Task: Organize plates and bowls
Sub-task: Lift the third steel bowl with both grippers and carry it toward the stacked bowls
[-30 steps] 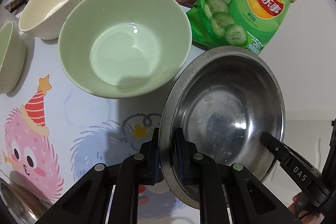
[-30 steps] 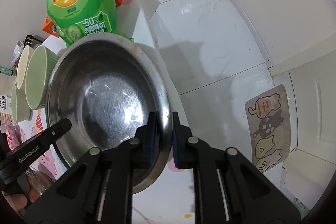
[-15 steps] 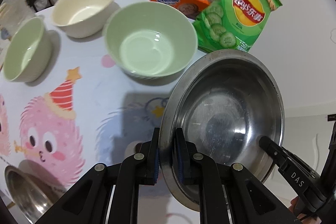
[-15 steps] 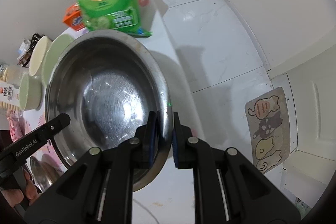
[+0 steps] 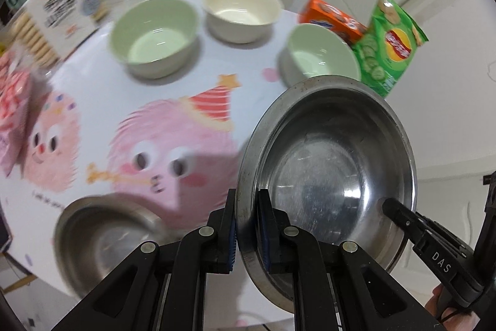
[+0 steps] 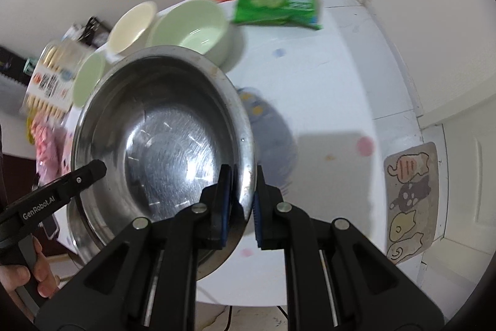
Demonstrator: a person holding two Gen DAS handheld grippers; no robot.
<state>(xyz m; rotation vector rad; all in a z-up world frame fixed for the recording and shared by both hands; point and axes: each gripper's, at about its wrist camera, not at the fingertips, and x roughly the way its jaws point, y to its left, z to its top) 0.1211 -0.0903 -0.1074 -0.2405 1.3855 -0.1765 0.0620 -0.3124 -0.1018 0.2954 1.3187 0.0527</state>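
Both grippers are clamping one steel bowl [image 5: 334, 176] by opposite sides of its rim and are holding it above the table [image 5: 102, 89]. The left gripper [image 5: 246, 225] is pinching the rim on the bowl's left side, jaws closed down to the thickness of the metal. The right gripper [image 6: 240, 203] is doing the same on the right side (blue pads pressing the rim from inside and outside).

A second steel bowl [image 5: 102, 241] is sitting on the table at the near left edge, below and to the left of the held one. Farther back, three ceramic bowls are standing apart from one another: a green bowl [image 5: 155, 36] at the left, a cream bowl [image 5: 241, 11] behind it, and a second green bowl [image 5: 319, 55] at the right, partly hidden by the held bowl's far rim.

An orange box [image 5: 331, 17] and a green chip bag [image 5: 390, 42] are occupying the far right corner. Biscuit packs [image 5: 52, 17] are lying at the far left (blurred).
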